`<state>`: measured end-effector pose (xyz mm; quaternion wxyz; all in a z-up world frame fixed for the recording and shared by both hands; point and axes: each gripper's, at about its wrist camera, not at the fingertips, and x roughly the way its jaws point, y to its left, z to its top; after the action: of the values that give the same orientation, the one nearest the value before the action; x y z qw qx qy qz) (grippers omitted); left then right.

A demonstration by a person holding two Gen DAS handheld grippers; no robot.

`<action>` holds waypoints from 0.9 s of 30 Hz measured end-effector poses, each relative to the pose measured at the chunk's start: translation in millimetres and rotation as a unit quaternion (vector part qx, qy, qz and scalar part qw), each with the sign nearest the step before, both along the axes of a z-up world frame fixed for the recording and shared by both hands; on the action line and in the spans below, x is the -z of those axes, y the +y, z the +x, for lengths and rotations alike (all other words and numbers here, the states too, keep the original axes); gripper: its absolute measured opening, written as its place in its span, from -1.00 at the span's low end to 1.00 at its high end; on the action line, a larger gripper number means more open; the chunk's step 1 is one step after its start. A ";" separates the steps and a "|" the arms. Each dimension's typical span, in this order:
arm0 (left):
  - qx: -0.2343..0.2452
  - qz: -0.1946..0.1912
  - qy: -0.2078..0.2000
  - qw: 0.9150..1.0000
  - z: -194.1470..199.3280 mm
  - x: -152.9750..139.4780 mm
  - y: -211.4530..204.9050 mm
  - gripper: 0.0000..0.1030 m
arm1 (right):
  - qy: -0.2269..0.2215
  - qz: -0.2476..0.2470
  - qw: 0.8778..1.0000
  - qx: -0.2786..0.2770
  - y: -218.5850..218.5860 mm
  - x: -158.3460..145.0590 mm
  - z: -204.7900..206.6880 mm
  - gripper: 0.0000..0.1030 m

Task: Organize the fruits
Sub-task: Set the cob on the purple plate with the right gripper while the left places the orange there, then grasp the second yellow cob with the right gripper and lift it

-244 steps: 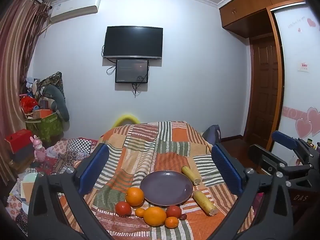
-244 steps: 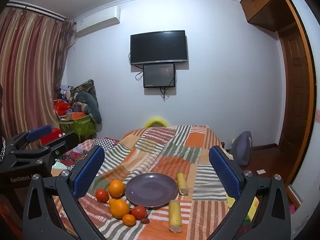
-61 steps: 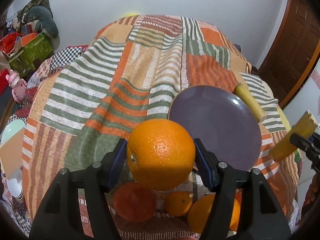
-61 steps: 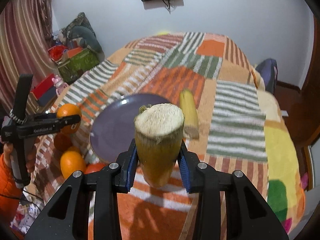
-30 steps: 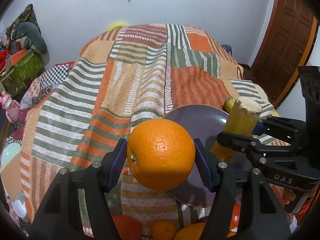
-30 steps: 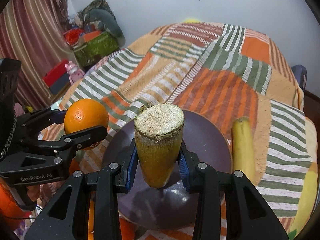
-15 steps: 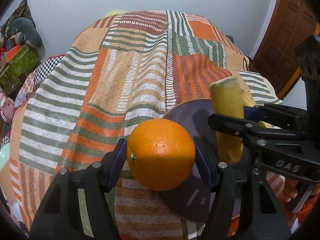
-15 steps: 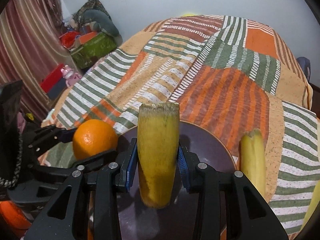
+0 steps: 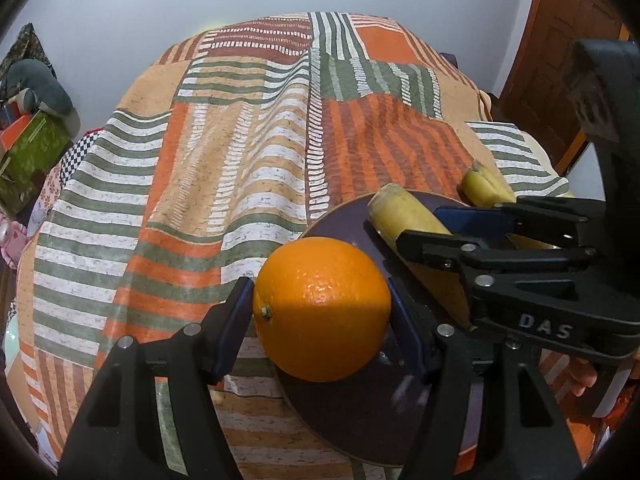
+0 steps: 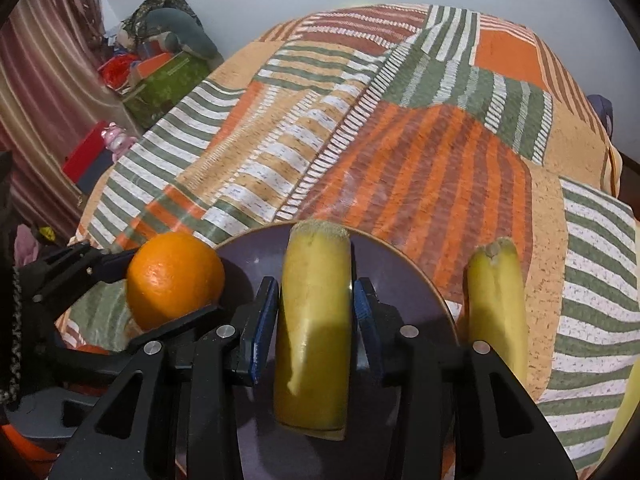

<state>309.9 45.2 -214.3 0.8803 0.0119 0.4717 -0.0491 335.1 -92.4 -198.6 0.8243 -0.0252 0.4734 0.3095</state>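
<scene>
While the orange [image 9: 322, 308] sits clamped between the blue pads of the left gripper [image 9: 320, 320], it hangs over the near left edge of the purple plate [image 9: 356, 412]. Narrowed onto a yellow cane piece [image 10: 314, 332], the right gripper [image 10: 315, 320] holds it lengthwise over the plate's middle; whether it touches the plate is unclear. One more yellow piece [image 10: 496, 308] lies on the striped patchwork cloth [image 10: 360, 152], just beside the plate's right rim. One orange, two yellow pieces, one plate. "DAS" reads on the right gripper's body in the left view.
</scene>
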 end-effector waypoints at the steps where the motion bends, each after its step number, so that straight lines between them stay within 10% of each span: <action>1: 0.000 -0.001 0.001 1.000 0.2 0.1 0.1 0.27 | -0.007 -0.001 1.000 0.000 0.7 -3.1 -1.3 -0.27; 10: -0.003 -0.027 0.017 0.999 -5.5 -5.0 5.0 0.30 | -0.051 0.005 0.999 0.008 -13.3 -32.0 -15.3 -0.27; 27: -0.039 0.000 -0.075 0.996 -58.8 -63.0 27.6 0.66 | -0.100 -0.063 0.990 0.071 -85.7 -40.8 -33.5 0.01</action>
<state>251.1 72.9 -151.3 0.9145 -0.0030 0.4044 -0.0133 301.6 -178.1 -157.9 0.8842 -0.0741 0.4077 0.2155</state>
